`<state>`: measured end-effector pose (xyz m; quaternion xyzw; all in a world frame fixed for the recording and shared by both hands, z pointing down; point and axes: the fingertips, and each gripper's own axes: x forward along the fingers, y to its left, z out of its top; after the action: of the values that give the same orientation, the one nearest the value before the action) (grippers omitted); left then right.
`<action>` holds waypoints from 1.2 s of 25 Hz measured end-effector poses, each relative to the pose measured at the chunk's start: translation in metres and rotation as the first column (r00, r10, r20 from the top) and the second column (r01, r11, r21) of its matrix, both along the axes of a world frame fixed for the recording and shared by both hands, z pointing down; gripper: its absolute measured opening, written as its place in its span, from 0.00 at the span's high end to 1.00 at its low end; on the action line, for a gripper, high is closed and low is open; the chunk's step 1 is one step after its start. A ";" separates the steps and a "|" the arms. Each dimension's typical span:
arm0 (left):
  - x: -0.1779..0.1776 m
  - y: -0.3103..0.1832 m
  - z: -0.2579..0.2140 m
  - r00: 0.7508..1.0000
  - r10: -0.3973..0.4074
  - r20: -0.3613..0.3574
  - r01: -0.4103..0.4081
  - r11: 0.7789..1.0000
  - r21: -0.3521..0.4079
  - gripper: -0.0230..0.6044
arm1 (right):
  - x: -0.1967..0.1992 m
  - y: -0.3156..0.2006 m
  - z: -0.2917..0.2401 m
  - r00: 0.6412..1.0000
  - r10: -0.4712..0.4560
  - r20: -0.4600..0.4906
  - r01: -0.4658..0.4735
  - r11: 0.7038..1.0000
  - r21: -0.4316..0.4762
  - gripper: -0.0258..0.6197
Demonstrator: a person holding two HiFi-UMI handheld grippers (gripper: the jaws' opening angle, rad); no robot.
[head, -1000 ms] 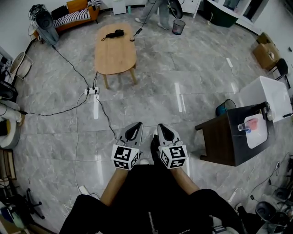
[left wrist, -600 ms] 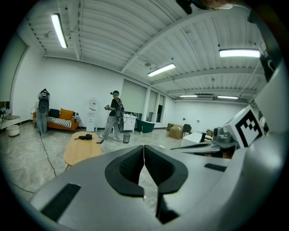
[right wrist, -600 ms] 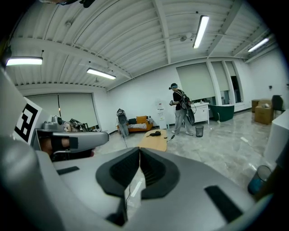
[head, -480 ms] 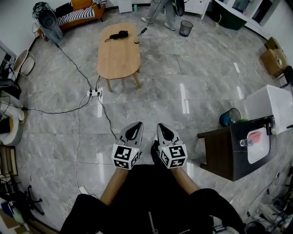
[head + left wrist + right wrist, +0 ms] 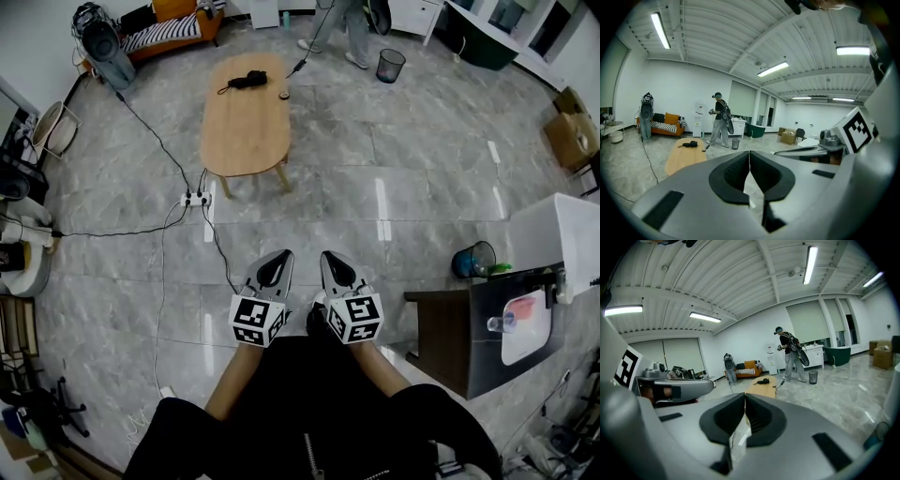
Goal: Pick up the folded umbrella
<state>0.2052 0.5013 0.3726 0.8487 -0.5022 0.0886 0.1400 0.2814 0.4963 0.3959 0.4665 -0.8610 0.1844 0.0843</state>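
Since the earlier frame the oval wooden desk (image 5: 246, 141) has drawn nearer in the head view, with the left hand-held gripper (image 5: 277, 257) and right hand-held gripper (image 5: 330, 256) side by side out front, each with its jaws pressed together on nothing. The folded umbrella (image 5: 248, 80), black and compact, lies on the desk's far end, well apart from both. It is probably light, soft fabric over a stiff core, best pinched across its middle, and no brand or writing on it is legible.

Folded umbrella (image 5: 249, 80) — tiny, indistinct
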 end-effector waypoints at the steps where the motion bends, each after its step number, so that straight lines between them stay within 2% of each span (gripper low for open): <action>1: 0.003 -0.005 -0.001 1.000 -0.001 0.002 0.001 1.000 0.000 0.94 | 0.002 -0.006 0.000 1.000 -0.001 0.005 0.001 1.000 -0.001 0.94; 8: 0.009 -0.038 0.001 1.000 -0.020 0.014 0.020 1.000 -0.015 0.94 | 0.005 -0.039 -0.003 0.999 -0.033 0.020 0.033 0.999 -0.003 0.94; 15: 0.032 -0.069 0.004 0.999 -0.045 0.025 0.046 0.999 -0.012 0.94 | 0.034 -0.074 0.000 0.999 -0.040 0.022 0.040 0.999 0.007 0.94; 30: 0.027 -0.078 0.006 0.994 -0.108 0.034 0.109 0.994 -0.013 0.94 | 0.035 -0.088 0.006 0.996 -0.080 0.033 0.080 0.997 0.002 0.94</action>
<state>0.2321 0.4230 0.3785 0.8176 -0.5491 0.0985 0.1425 0.3167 0.4086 0.4023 0.4285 -0.8803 0.1883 0.0771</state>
